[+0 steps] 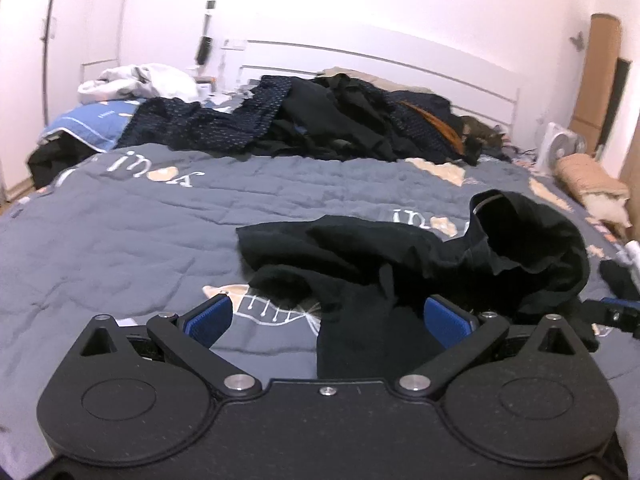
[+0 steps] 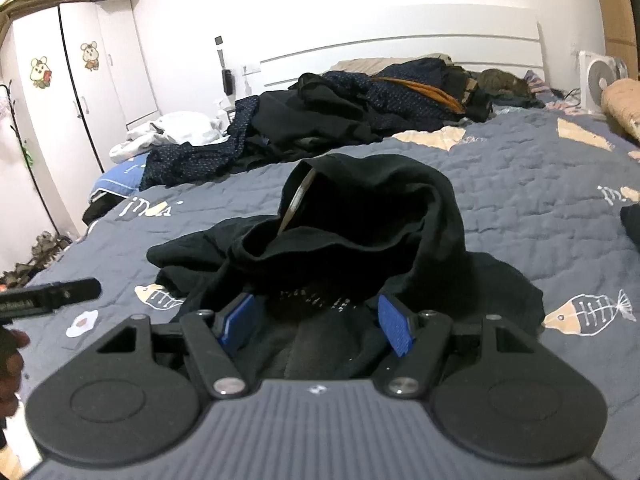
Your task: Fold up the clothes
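clothing is the matter here: a crumpled black garment (image 1: 400,264) lies on the grey quilted bedspread (image 1: 120,232), near the foot of the bed, with its hood or neck opening standing up in a loose arch. in the left wrist view the left hand-held gripper (image 1: 326,318) is spread wide, its blue pads (image 1: 208,318) apart, and a strip of the black cloth runs down between them without being pinched. the fish print on the bedspread shows just past the left pad. in the right wrist view the right hand-held gripper (image 2: 316,324) is likewise released, its pads on either side of the bunched lower part of the black garment (image 2: 360,216), cloth lying between them but not clamped. the left hand-held gripper's tip (image 2: 52,294) shows at the left edge of that view, just above the bedspread (image 2: 520,184).

farther up the bed, by the white headboard (image 2: 400,52), sits a heap of dark clothes (image 2: 340,112), some with a small dotted pattern. a white wardrobe (image 2: 60,100) with mouse stickers stands to the left, and a white fan (image 2: 600,76) sits near the right edge.
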